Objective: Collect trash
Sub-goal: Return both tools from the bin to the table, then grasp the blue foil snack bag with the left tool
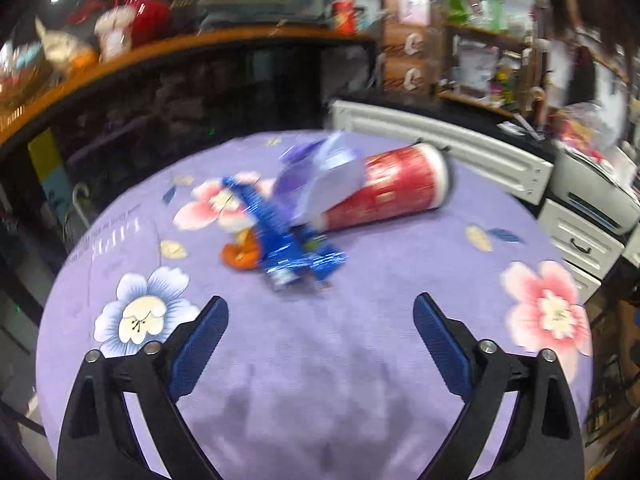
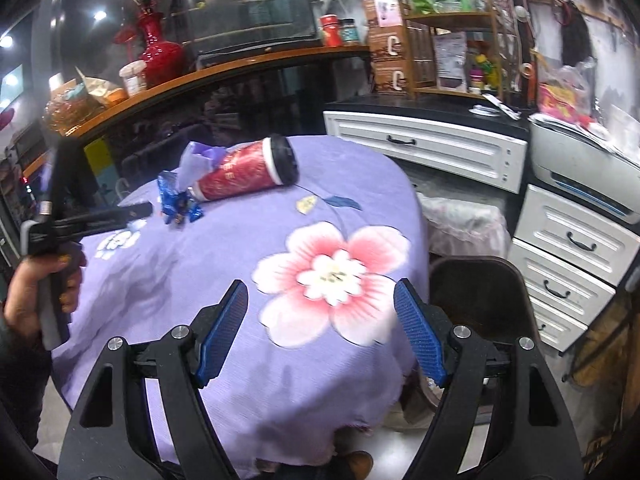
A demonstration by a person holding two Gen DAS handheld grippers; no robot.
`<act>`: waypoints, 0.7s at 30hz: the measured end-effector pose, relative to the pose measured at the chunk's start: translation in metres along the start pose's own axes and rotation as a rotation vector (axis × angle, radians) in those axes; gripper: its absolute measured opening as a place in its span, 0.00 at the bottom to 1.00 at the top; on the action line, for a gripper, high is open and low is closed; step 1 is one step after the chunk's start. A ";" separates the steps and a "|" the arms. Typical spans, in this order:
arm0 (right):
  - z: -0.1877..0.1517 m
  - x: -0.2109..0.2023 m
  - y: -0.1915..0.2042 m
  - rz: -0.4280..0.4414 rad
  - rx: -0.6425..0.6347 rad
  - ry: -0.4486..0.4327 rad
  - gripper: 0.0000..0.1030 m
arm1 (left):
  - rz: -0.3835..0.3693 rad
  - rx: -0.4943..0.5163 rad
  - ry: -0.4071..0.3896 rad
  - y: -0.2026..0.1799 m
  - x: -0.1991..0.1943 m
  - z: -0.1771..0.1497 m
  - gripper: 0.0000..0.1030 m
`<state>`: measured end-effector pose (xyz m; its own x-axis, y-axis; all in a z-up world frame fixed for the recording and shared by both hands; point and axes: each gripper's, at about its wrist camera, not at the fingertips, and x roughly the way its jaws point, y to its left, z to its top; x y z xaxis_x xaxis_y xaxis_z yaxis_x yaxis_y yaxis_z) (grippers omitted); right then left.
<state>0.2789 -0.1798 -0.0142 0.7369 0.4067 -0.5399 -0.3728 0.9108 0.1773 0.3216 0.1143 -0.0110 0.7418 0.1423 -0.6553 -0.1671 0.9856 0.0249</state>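
looks like a cluttered home/shop room: round table w/ purple floral cloth, wooden shelf w/ red vase & jars, white drawer cabinets, printer.

Trash count on the purple floral cloth: four pieces, one cluster.
One red paper cup on its side, one pale purple wrapper, one blue foil wrapper, one orange scrap. Two grippers, left gripper and right gripper. One dark bin beside table.
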 end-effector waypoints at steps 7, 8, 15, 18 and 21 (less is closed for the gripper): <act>0.015 0.012 0.035 0.030 -0.049 0.005 0.73 | -0.046 -0.053 0.088 0.027 0.042 0.022 0.68; 0.017 0.014 0.039 0.035 -0.055 0.007 0.73 | -0.041 -0.052 0.092 0.028 0.047 0.026 0.66; 0.025 0.023 0.066 0.053 -0.106 0.017 0.73 | -0.047 -0.058 0.171 0.030 0.080 0.031 0.58; 0.029 0.028 0.076 0.059 -0.122 0.023 0.73 | -0.065 -0.088 0.175 0.038 0.085 0.029 0.43; 0.032 0.034 0.085 0.069 -0.145 0.031 0.73 | -0.095 -0.116 0.171 0.045 0.080 0.025 0.30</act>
<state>0.2903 -0.0860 0.0093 0.6895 0.4637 -0.5564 -0.5014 0.8600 0.0953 0.3899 0.1719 -0.0431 0.6389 0.0217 -0.7689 -0.1819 0.9755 -0.1237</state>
